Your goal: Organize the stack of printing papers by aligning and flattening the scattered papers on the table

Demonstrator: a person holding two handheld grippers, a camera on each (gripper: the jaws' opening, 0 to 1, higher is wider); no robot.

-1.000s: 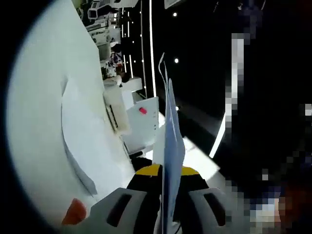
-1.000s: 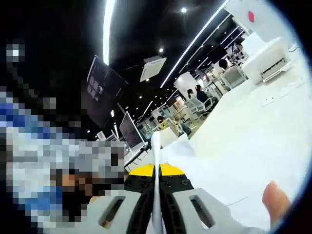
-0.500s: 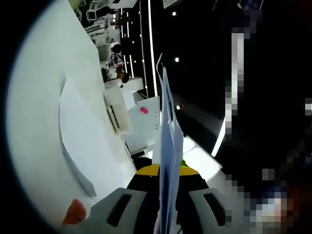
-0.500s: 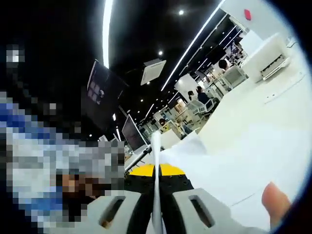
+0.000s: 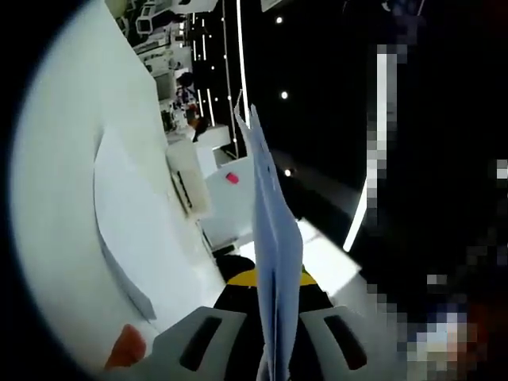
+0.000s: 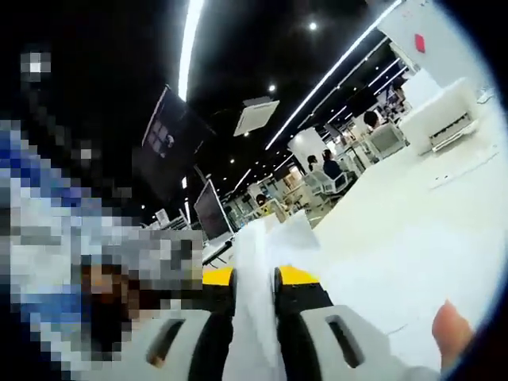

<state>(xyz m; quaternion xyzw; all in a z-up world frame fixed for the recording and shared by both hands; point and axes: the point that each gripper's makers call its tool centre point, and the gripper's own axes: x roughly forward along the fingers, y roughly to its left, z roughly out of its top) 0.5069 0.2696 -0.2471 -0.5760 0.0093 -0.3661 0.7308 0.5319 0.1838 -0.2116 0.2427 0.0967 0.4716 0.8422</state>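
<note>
While edge-on at centre frame, papers (image 5: 274, 262) pinched in closed left hand-held gripper (image 5: 271, 361), right hand-held gripper (image 6: 255, 349) clamped on papers too, white worktop (image 5: 71, 182) at left, fingertip (image 6: 454, 333) lower right.

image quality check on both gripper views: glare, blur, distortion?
Left gripper view: strong fisheye bend; white table nearly blown out, paper edge-on in the left gripper, slightly soft. Right gripper view: ceiling light strips glare against a dark ceiling, the papers in the right gripper blurred up close, table bright.
</note>
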